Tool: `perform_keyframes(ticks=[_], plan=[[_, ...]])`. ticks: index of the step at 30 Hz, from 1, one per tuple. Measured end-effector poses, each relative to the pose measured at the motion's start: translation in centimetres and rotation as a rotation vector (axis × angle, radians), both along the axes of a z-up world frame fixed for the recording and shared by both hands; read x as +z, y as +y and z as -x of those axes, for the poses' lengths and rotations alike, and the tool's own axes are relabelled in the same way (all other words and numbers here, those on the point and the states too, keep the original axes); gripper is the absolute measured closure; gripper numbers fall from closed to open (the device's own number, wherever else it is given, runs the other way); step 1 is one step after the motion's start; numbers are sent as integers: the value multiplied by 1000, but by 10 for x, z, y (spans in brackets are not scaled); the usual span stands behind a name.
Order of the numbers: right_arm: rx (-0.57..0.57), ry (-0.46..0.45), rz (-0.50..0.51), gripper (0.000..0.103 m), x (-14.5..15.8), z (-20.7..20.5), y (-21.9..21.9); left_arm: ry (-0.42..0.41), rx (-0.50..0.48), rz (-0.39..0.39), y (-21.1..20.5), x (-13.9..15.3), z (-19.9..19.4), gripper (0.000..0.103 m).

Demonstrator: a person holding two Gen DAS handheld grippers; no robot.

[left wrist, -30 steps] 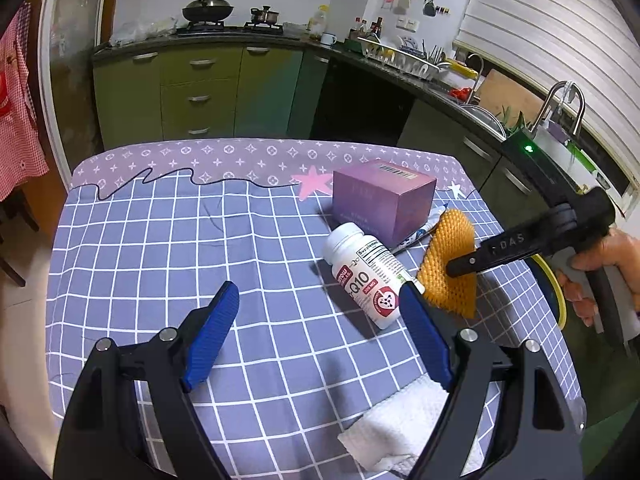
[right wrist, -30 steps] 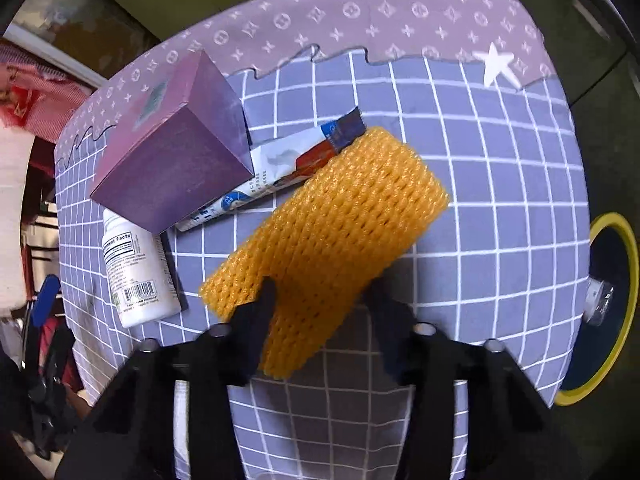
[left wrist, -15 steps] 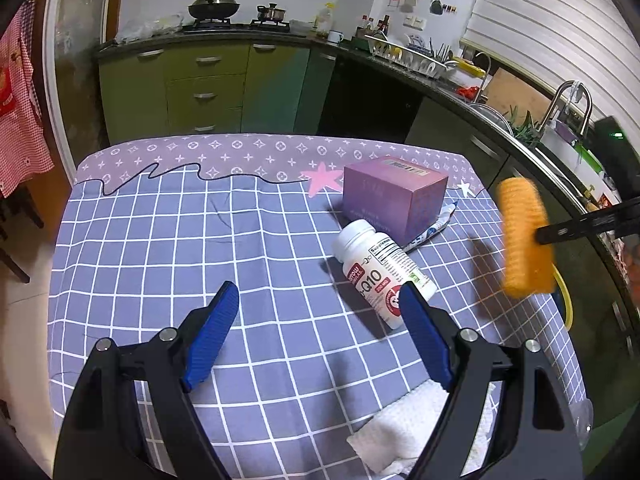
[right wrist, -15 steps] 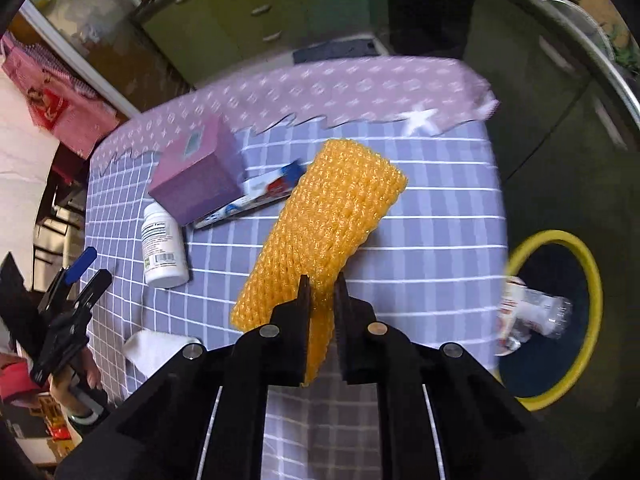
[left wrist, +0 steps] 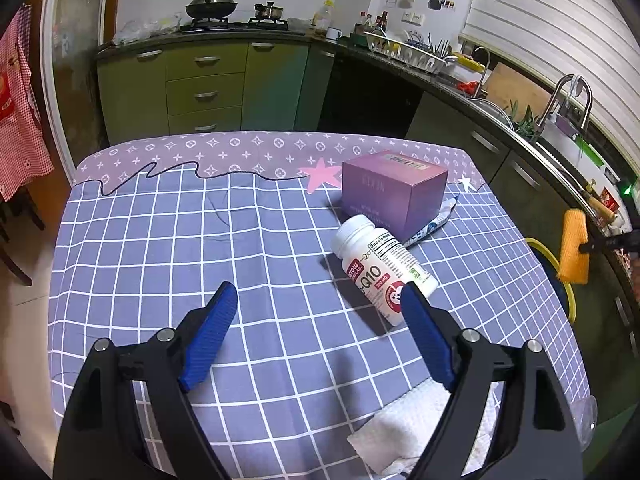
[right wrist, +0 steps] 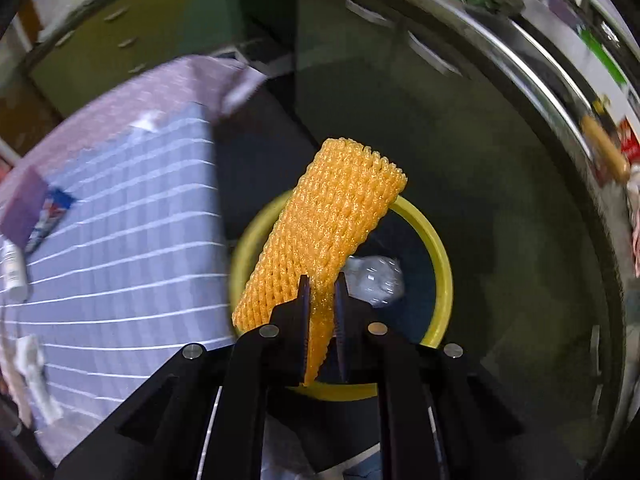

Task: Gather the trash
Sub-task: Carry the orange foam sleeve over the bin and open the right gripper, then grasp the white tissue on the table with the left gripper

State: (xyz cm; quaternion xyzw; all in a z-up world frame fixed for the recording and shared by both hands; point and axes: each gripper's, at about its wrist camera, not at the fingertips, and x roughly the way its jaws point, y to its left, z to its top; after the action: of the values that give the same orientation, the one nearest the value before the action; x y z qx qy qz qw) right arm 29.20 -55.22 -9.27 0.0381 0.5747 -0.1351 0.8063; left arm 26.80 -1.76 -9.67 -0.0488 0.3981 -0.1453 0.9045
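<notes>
We hold the orange foam net (right wrist: 332, 236) in the right gripper (right wrist: 320, 312); jaws nearly closed, pinching the net's lower edge, most of it standing free toward frame centre. In the right wrist view the net hangs over the yellow-rimmed bin (right wrist: 440, 252), which sits on the floor just off the table (right wrist: 120, 240) edge. A clear crumpled wrapper (right wrist: 374, 278) already lies inside.

Left gripper (left wrist: 320, 336) is wide open and empty, low centre of its frame, above the cloth.

Risks, as we judge them:
- The net is light and springy; if released off-centre it may catch the rim and tip onto the floor. Its left part overlaps the rim nearest the table.
- The mesh may snag on the pads and cling when the jaws open.
- The view is motion-blurred, so alignment is uncertain.

Remaining on the table: bottle (left wrist: 384, 268), purple box (left wrist: 394, 196), sachet (left wrist: 438, 220) partly under the box, tissue (left wrist: 416, 428) at lower right.
</notes>
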Motion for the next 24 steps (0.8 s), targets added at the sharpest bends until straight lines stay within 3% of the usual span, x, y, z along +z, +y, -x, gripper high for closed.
perform_keyframes(ticks=[2, 4, 8, 13, 19, 24], plan=[[-31, 20, -3, 90, -18, -2, -17, 1, -3, -1, 0, 0, 0, 24], [-48, 31, -13, 83, -31, -3, -25, 1, -5, -4, -1, 0, 0, 23], [-82, 41, -48, 49, -51, -4, -40, 5, -11, -8, -3, -1, 0, 23], [-117, -11, -98, 44, -42, 9, -51, 9, -22, -19, -8, -2, 1, 21], [-60, -90, -176, 38, -21, 37, -31, 15, -53, -46, -18, -4, 4, 18], [7, -99, -195, 37, -18, 57, -8, 114, -87, -74, -34, -14, 11, 17]])
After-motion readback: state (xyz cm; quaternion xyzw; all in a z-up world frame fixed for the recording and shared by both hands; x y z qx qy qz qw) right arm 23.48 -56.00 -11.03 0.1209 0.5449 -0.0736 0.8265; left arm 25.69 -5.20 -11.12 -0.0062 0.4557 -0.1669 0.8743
